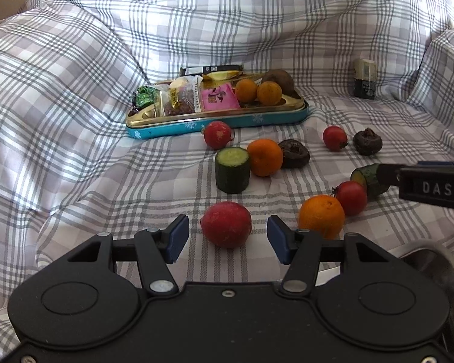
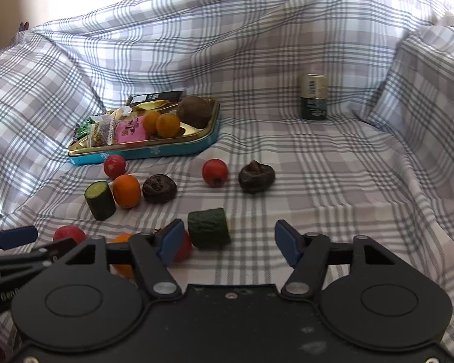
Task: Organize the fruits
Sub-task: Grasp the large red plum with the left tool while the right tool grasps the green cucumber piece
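Left wrist view: two small oranges (image 1: pixel 258 91) are seen in the teal-sided gold tin tray (image 1: pixel 215 122) at 12 o'clock, while loose fruit is left on the checked cloth (image 1: pixel 75 151), the open, empty left gripper (image 1: pixel 227 234) framing a red round fruit (image 1: pixel 226 224), the right gripper (image 2: pixel 228 240) likewise open and empty.

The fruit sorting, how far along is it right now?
Early. Done: two oranges and a brown fruit sit in the tin tray. In hand: nothing; the left gripper is open around a red fruit, the right gripper open. About ten pieces remain on the checked cloth.
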{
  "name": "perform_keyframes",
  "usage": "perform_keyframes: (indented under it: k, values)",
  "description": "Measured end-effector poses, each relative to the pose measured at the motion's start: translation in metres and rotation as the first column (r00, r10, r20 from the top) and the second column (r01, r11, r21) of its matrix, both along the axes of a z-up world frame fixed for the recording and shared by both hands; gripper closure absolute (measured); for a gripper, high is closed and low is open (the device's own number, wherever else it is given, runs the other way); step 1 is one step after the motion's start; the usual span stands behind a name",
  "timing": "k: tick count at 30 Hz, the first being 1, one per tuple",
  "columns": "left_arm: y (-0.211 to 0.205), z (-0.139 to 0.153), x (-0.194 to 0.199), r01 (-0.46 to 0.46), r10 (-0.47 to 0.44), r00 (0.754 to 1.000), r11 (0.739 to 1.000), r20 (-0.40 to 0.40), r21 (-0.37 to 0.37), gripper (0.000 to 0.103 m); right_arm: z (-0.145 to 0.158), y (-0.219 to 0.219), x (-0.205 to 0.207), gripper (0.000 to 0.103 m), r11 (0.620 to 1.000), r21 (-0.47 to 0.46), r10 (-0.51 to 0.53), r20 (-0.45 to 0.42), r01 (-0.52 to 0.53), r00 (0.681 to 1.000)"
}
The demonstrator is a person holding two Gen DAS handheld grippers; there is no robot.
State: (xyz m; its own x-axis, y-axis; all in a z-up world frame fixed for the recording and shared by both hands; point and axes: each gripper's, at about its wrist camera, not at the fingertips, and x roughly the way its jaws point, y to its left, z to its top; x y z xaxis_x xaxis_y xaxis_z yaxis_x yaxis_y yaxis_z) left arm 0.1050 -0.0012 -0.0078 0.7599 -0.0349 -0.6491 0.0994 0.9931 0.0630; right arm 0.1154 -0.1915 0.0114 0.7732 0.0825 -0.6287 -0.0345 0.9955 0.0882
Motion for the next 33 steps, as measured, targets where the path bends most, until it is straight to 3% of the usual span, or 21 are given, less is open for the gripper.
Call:
perform_keyframes:
  k: [3, 21, 27, 33]
  values:
    - [0.001, -0.004, 0.002, 0.004, -0.004, 1.0, 1.0, -0.004, -0.016, 0.041, -0.004, 0.005, 0.009, 0.05, 1.0, -0.011, 0.019, 0.0, -0.019, 1.0]
    - [0.009, -0.014, 0.013, -0.019, 0.018, 1.0, 0.994, -0.004, -0.107, 0.042, -0.021, 0.005, 0.02, 0.05, 1.0, 0.015, 0.015, 0.026, -0.015, 1.0]
    - [0.017, -0.015, 0.016, -0.071, 0.071, 0.997, 0.986, -0.007, -0.152, 0.054, -0.021, 0.001, 0.024, 0.05, 0.998, 0.062, 0.001, 0.001, -0.001, 1.0]
    - [0.02, -0.015, 0.017, -0.076, 0.076, 0.997, 0.981, -0.01, -0.178, 0.054, -0.017, 0.0, 0.022, 0.05, 0.999, 0.019, -0.043, 0.047, 0.042, 0.998]
